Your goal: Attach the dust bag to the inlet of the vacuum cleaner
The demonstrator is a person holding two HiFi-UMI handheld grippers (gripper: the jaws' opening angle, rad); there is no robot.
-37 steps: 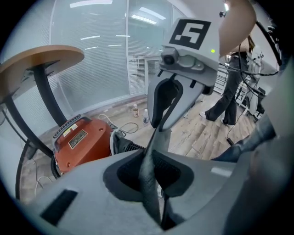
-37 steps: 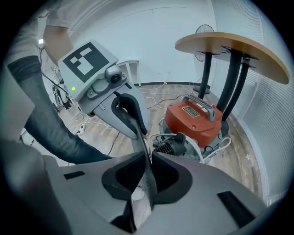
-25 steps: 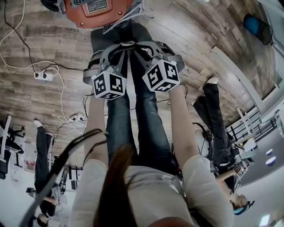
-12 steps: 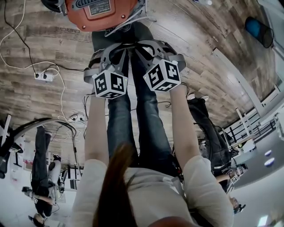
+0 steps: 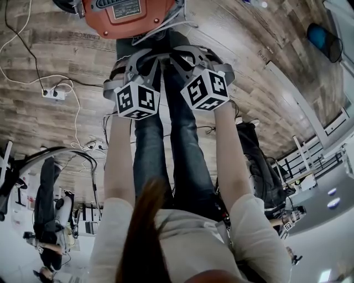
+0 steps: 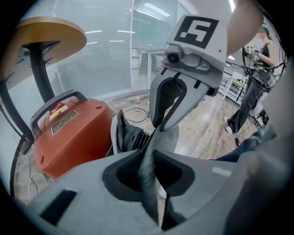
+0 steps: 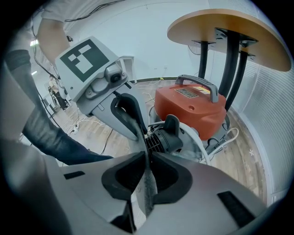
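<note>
The orange-red plastic vacuum cleaner body (image 6: pixel 78 133) has a black ribbed inlet (image 6: pixel 134 137). The dark grey fabric dust bag (image 6: pixel 148 180) shows fine mesh; the plank floor (image 5: pixel 55 47) is brown wood grain

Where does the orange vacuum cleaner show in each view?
Head view: vacuum cleaner at the top edge, left of centre, cropped.
Left gripper view: vacuum cleaner at the left, mid-height.
Right gripper view: vacuum cleaner right of centre, under the round table.
Shared landmark: the label plate on its top.
</note>
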